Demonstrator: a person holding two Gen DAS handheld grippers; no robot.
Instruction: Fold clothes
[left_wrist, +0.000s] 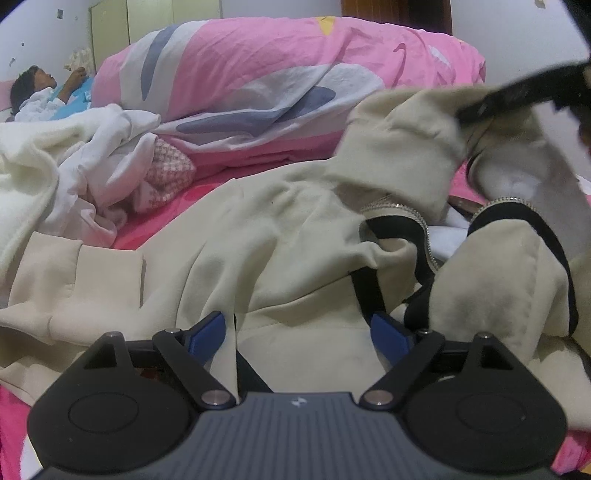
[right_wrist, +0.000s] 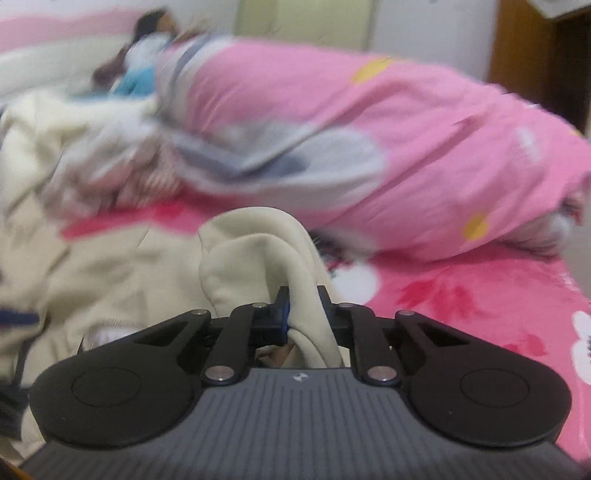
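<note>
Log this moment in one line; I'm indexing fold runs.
left gripper: open over cream zip jacket | right gripper: shut on jacket fold | bed: pink sheet

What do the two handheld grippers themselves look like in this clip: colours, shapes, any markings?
Both look identical. The left gripper and right gripper each have a ribbed dark grey body bearing a small white logo, two rounded black side lobes with a circular outline, black linkage bars on silver pivot pins, and blue finger pads. No cables or sleeves show.
</note>
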